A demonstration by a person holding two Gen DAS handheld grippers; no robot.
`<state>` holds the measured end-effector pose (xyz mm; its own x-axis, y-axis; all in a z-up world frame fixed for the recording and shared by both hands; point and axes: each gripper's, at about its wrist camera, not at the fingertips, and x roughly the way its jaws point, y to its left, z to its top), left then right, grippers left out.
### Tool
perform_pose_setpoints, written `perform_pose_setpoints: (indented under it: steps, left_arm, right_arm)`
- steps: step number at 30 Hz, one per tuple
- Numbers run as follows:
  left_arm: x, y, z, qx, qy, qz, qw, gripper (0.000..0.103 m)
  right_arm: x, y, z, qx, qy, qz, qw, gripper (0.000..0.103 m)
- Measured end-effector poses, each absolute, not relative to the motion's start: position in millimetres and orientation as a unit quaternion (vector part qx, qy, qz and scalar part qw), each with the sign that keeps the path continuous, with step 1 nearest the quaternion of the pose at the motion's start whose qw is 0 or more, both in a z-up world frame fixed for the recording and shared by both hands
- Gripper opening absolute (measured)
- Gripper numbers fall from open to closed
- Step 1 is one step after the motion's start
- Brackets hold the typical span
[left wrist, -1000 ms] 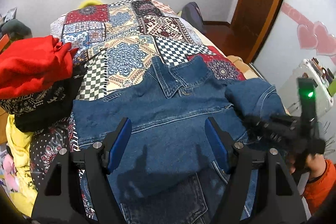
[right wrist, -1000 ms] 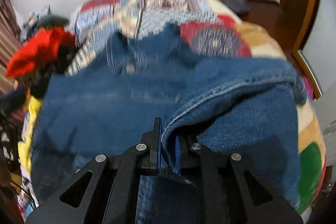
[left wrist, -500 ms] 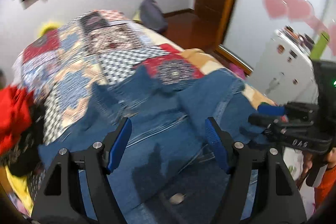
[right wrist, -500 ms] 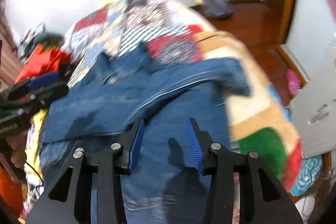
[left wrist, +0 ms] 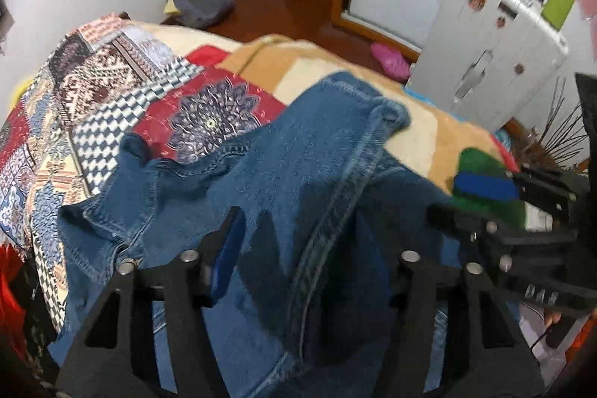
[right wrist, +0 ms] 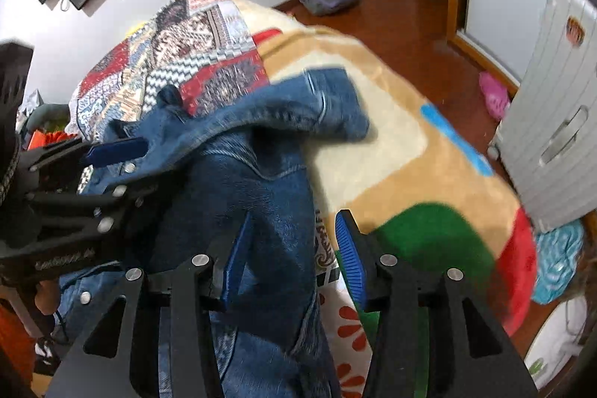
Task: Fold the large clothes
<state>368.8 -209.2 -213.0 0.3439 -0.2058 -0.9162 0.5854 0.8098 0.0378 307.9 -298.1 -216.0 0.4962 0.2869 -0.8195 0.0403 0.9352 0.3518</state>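
Denim jacket [left wrist: 291,174], frame centre: likely heavy, limp, thick-seamed; best grip probably hem edge or sleeve cuff [right wrist: 335,107]. Left gripper [left wrist: 317,248] closing, pads not gripping. Right gripper [right wrist: 291,248] parted, empty.

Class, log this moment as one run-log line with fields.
stage: sleeve fold | denim jacket: on bed | left gripper: closing, over denim | right gripper: open, nothing gripped

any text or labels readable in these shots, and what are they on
"DAS": white marks on the black body of the right gripper, blurred, so the reading is uncertain.
White lettering on the left gripper body: too blurred to read.
Stickers on the white suitcase: too small to read.
Print on the cloth beside the denim jacket: unreadable.
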Motion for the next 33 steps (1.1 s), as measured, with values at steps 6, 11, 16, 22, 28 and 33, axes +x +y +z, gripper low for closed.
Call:
perform_pose_setpoints:
  steps: [6, 11, 16, 22, 28, 33]
  left_arm:
    - [391.8, -207.7, -230.9, 0.140, 0.540, -0.249, 0.791, 0.027]
    - [400.8, -193.0, -205.0, 0.115, 0.509, -0.217, 0.825, 0.011]
    - [391.8, -155.7, -150.4, 0.083, 0.457, -0.202, 0.862, 0.010]
    - [364.9, -92.5, -117.7, 0.035, 0.432, -0.168, 0.886, 0.011]
    - [337.3, -39.3, -156.4, 0.019, 0.478, -0.120, 0.870, 0.018]
    - [313.8, -17.4, -187.4, 0.054, 0.504, -0.102, 0.856, 0.052]
  right_arm:
    - [302.3, -293.2, -234.4, 0.156, 0.501, 0.073, 0.848, 0.045]
    - [300.4, -287.0, -231.7, 0.124, 0.498, 0.074, 0.855, 0.045]
    - [304.1, -291.3, -230.6, 0.117, 0.509, 0.078, 0.849, 0.047]
    - [304.4, -288.1, -230.2, 0.119, 0.506, 0.092, 0.849, 0.059]
    - [302.8, -281.4, -231.4, 0.101, 0.510, 0.085, 0.850, 0.059]
    - [304.5, -274.8, -228.7, 0.077, 0.515, 0.073, 0.851, 0.059]
